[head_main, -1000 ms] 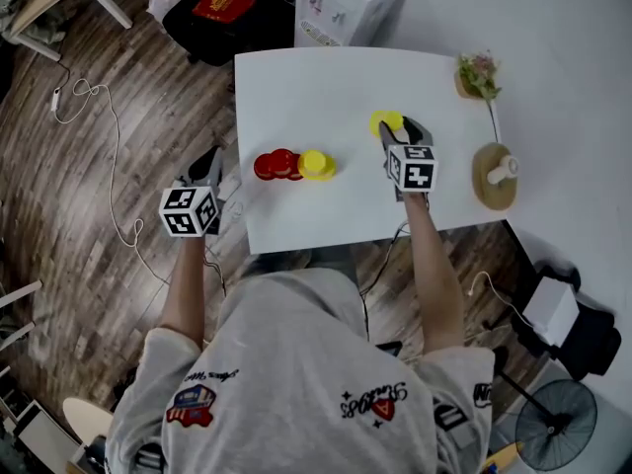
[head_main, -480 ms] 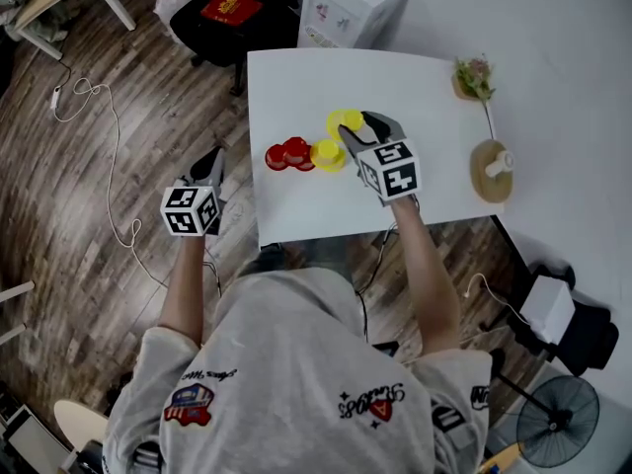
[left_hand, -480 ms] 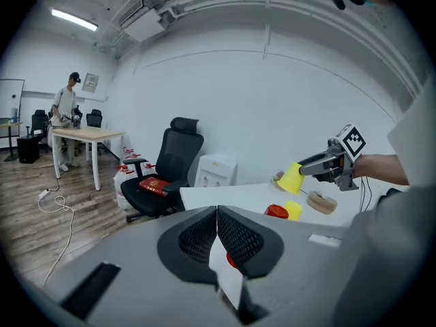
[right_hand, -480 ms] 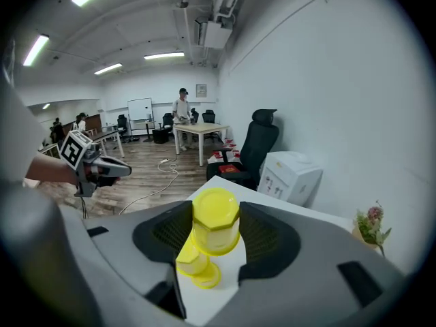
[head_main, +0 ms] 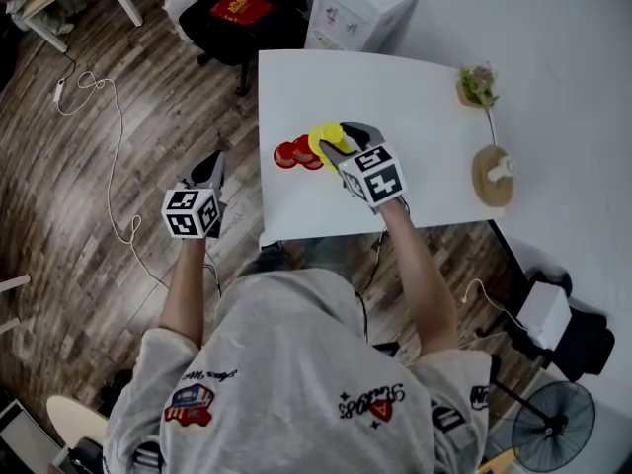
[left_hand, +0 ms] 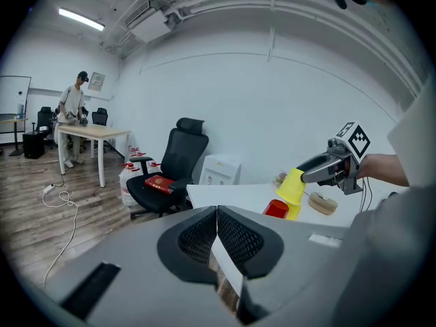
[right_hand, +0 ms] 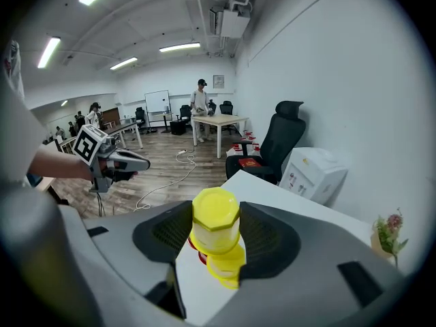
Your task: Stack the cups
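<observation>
Yellow cup (right_hand: 215, 220) sits mouth-down and slightly tilted between the jaws of the right gripper (head_main: 341, 138), whose pads press on its two sides, so the jaws stand fairly wide around it. Directly below the jaws a second yellow cup (right_hand: 226, 268) stands mouth-down on the white worktop (head_main: 395, 87); whether the two cups touch I cannot tell. Just beside the lower cup, on the side towards the left gripper, are the red cups (head_main: 293, 153). The left gripper (head_main: 209, 169) hangs off the worktop's edge, over the wooden floor (head_main: 118, 117), well apart from the cups, its jaws closed together with nothing between them.
</observation>
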